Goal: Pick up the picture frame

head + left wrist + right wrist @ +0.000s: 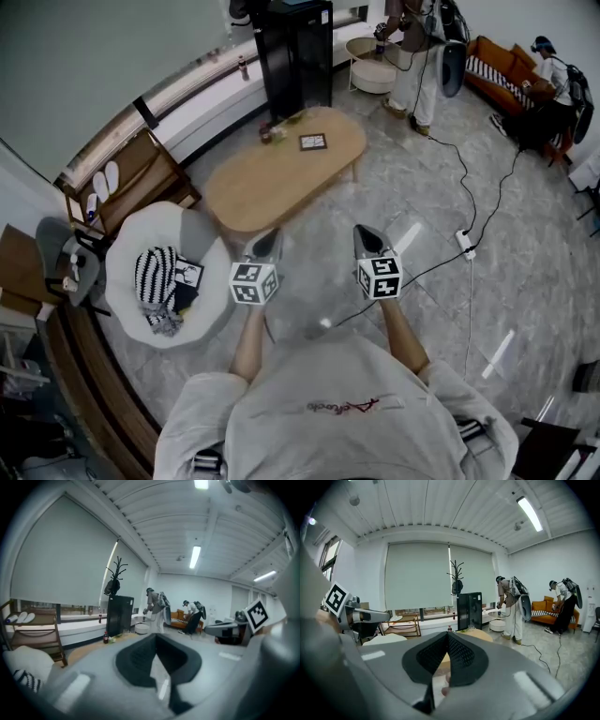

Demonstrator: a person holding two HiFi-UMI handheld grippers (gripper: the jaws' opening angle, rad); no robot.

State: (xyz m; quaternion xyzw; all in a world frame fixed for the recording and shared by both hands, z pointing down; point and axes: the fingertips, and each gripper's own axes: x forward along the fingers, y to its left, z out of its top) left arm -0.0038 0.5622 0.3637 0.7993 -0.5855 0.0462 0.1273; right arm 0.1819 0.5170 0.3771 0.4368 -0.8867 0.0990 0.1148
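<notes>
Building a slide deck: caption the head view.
Left gripper and right gripper, both shut and empty, face the wooden table bearing a picture frame.

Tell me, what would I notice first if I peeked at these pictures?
Probably the two shut claws, the left claw and right claw, sticking out in front of the person. Beyond them sits an oval wooden table with a small picture frame lying on it. To the left is a white chair holding a striped cushion.
</notes>
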